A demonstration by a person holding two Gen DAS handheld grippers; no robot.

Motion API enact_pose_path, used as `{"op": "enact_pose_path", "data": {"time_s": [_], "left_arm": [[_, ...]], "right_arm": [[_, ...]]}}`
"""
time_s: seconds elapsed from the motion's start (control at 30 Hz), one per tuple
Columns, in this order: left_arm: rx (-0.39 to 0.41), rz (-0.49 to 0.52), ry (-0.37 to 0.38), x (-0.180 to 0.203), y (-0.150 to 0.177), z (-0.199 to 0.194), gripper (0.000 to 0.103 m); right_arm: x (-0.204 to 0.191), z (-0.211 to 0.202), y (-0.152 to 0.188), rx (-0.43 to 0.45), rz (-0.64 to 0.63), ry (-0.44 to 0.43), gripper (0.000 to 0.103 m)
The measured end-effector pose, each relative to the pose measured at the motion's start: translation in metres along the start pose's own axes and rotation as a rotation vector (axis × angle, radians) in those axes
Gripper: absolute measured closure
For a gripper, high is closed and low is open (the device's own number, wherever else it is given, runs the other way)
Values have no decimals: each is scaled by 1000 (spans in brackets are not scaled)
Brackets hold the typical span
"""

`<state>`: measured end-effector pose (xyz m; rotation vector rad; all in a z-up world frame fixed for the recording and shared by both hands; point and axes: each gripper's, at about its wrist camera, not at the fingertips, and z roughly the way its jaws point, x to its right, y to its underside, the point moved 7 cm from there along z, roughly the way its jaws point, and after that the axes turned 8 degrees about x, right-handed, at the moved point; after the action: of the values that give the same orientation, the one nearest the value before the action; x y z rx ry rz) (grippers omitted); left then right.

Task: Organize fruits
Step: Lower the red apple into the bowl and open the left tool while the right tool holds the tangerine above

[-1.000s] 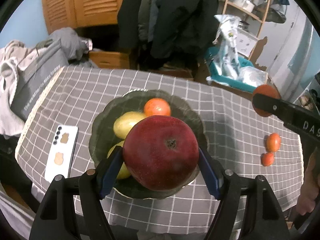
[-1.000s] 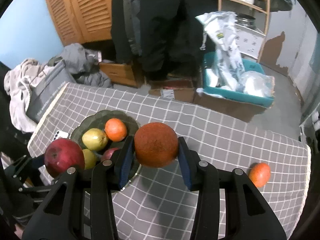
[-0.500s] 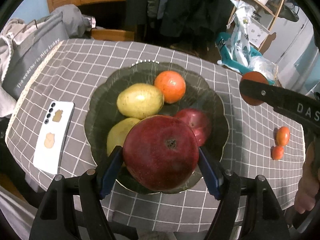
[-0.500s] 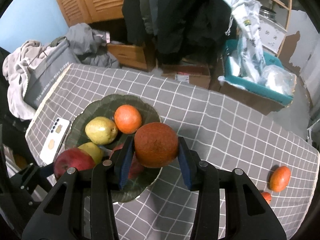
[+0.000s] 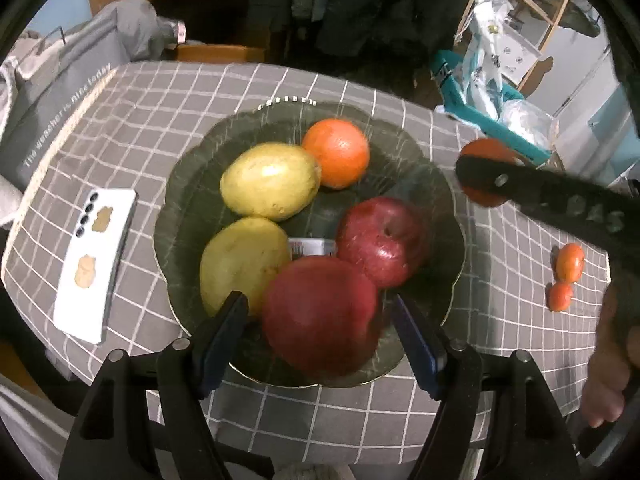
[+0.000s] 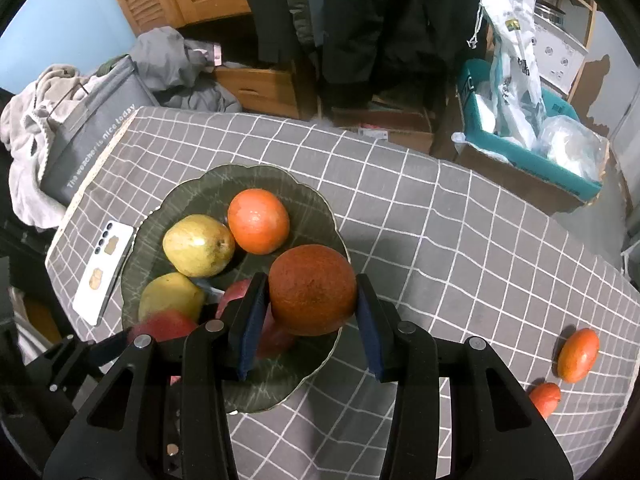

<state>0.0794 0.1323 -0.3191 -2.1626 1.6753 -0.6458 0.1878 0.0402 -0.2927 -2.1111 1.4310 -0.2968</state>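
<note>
A dark green plate (image 5: 188,208) holds an orange (image 5: 336,152), two yellow pears (image 5: 270,178) and a red apple (image 5: 382,240). A bigger red apple (image 5: 320,316), blurred, lies at the plate's near side between the fingers of my left gripper (image 5: 320,304). Its jaws are opening, and a gap shows on each side of the apple. My right gripper (image 6: 312,300) is shut on a brownish-orange fruit (image 6: 312,288) just above the right rim of the plate (image 6: 304,200). In the left wrist view that fruit (image 5: 486,148) shows behind a black finger.
A white phone (image 5: 96,256) lies left of the plate on the grey checked cloth. Two small orange-red fruits (image 6: 578,354) (image 6: 544,398) lie near the table's right edge. A grey bag (image 6: 92,136) stands off the left edge and a teal box (image 6: 532,160) on the floor beyond.
Both grippers have come down closer to the plate. The left jaws have parted from the big red apple, which has dropped lower. The right gripper has carried its fruit over the plate's rim.
</note>
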Motion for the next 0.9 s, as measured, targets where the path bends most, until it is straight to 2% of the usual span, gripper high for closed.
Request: {"op": "enact_pose_path", "data": {"time_s": [0.03, 0.07, 0.33, 0.53, 0.9], "left_arm": [[16, 4, 1, 1, -3, -3, 17], [28, 5, -4, 0, -5, -6, 14], [51, -18, -40, -12, -21, -3, 14], [64, -84, -54, -30, -37, 3, 14], [72, -135, -75, -46, -48, 13, 14]], "right_arm": [[0, 1, 0, -2, 3, -1, 60], [1, 2, 0, -3, 6, -4, 60], [4, 10, 0, -15, 42, -32, 60], [5, 17, -2, -28, 59, -55, 60], [-3, 29, 13, -82, 46, -70, 59]]}}
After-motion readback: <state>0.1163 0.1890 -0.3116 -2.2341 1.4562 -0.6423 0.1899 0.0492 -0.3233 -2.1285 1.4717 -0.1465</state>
